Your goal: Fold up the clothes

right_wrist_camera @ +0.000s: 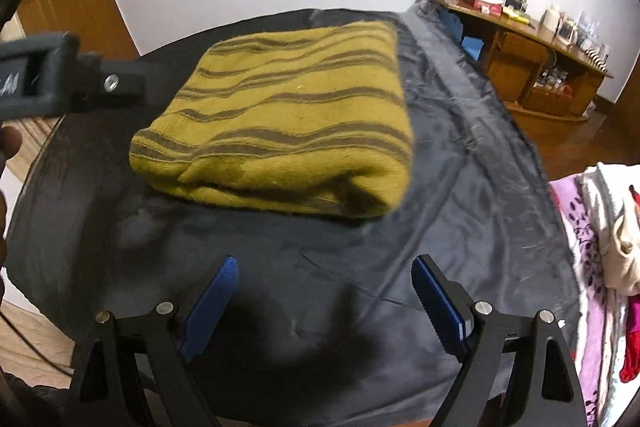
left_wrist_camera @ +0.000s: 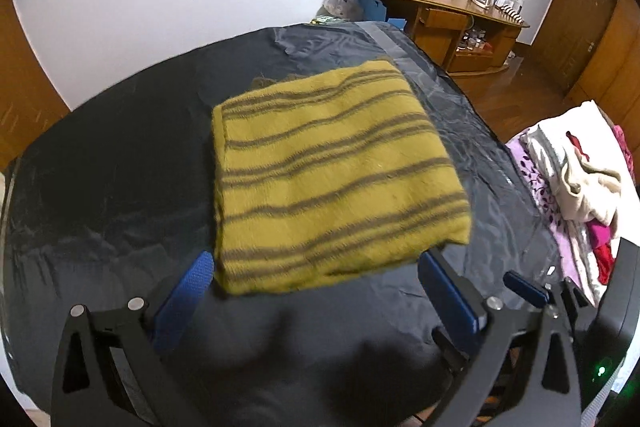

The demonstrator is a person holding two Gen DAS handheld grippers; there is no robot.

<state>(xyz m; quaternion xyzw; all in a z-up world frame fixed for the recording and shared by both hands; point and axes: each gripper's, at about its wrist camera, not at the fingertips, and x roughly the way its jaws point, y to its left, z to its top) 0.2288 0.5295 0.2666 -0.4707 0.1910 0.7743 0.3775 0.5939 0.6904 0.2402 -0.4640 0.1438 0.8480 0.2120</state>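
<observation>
A folded olive-yellow sweater with grey-brown stripes (left_wrist_camera: 328,179) (right_wrist_camera: 288,115) lies flat on the dark cloth-covered table (left_wrist_camera: 100,167) (right_wrist_camera: 460,187). My left gripper (left_wrist_camera: 318,259) is open, its blue pads wide apart just above the sweater's near edge and not pressing it. My right gripper (right_wrist_camera: 325,262) is open too. It hangs over bare dark cloth in front of the sweater's folded edge, with nothing between its pads. One of its blue fingers (left_wrist_camera: 524,287) shows at the right of the left wrist view. The left gripper's grey body (right_wrist_camera: 60,75) reaches in at the upper left of the right wrist view.
A pile of loose clothes (left_wrist_camera: 576,179) (right_wrist_camera: 612,227) lies on a floral sheet to the right of the table. A cluttered wooden desk (left_wrist_camera: 440,11) (right_wrist_camera: 540,67) stands against the far wall. Part of a hand (right_wrist_camera: 8,143) shows at the left edge.
</observation>
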